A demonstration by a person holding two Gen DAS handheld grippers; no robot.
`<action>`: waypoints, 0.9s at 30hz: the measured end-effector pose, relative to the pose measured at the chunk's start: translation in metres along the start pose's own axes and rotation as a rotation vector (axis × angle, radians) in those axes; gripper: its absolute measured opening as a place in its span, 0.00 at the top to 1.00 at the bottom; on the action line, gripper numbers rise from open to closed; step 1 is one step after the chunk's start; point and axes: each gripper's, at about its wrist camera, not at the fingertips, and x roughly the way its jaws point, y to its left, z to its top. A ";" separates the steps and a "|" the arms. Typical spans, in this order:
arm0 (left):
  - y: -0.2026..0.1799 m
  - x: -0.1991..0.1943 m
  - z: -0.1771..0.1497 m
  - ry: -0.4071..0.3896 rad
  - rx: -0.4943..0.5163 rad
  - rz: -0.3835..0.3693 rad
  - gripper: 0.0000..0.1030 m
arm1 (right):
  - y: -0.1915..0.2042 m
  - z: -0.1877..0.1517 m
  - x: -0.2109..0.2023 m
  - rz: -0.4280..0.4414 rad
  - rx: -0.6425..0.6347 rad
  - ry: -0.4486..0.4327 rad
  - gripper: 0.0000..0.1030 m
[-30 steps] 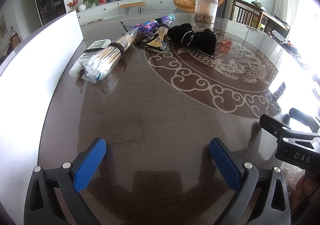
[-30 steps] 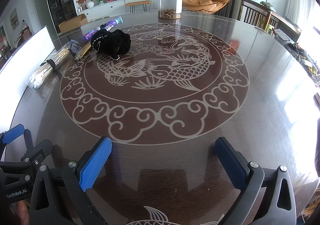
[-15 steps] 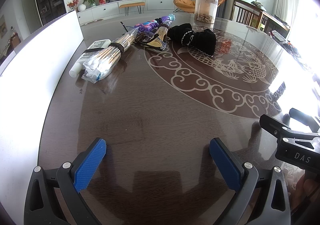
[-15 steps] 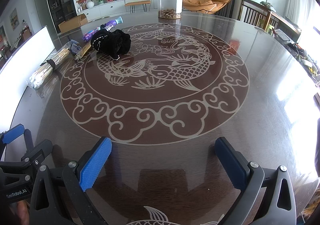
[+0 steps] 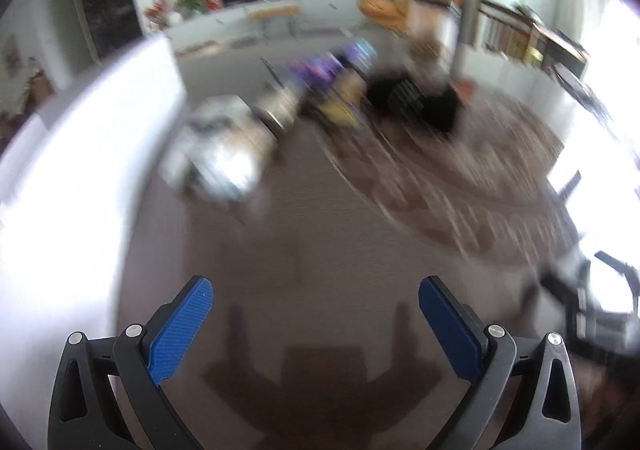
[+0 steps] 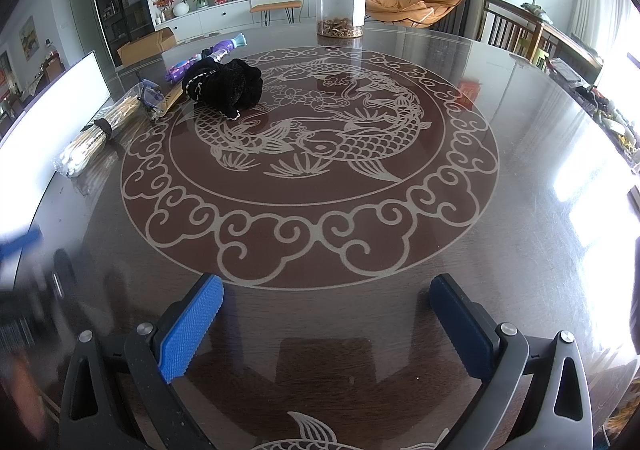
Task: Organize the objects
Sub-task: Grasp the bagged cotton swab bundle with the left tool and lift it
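Note:
On the round brown table, a row of objects lies at the far left: a bag of cotton swabs and sticks, a black cloth and a purple toy. The left wrist view is blurred; the swab bag and the black cloth show ahead. My left gripper is open and empty above the table. My right gripper is open and empty near the front edge. The left gripper shows as a blur at the left edge of the right wrist view.
A clear jar with brown bits stands at the table's far side. A white board lies along the left edge. Chairs stand at the far right of the table.
My left gripper has started moving fast, so its view is now blurred and the objects appear nearer. The right gripper has stayed still.

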 end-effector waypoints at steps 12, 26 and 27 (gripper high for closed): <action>0.027 0.085 0.085 0.088 -0.022 0.201 0.22 | 0.001 0.000 0.001 0.002 0.000 0.000 0.00; -0.018 0.009 -0.034 0.047 0.079 0.042 0.61 | 0.001 0.000 0.002 0.001 -0.002 0.000 0.00; -0.016 0.009 -0.040 0.069 0.073 0.016 0.57 | 0.001 0.000 0.002 0.001 -0.002 0.000 0.00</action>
